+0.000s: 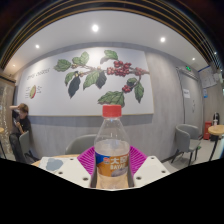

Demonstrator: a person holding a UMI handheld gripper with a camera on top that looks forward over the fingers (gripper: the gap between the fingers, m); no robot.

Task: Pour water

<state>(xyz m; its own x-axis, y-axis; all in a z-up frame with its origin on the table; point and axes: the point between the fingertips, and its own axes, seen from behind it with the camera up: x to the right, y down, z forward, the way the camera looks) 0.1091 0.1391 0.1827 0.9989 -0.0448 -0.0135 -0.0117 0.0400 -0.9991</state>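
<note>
A clear plastic bottle [112, 148] with a red cap and an orange-and-blue label stands upright between my fingers, held up in the air in front of a wall. My gripper [112, 166] is shut on the bottle, with the magenta pads [88, 157] pressed against its two sides at label height. The bottle's lower part is hidden below the fingers. No cup or other vessel shows.
A white wall with a large painted branch of green leaves and red berries [100, 75] lies beyond. Grey armchairs [184, 140] stand at the right and left. A person [18, 122] sits at the far left. A wooden table [214, 131] stands at the far right.
</note>
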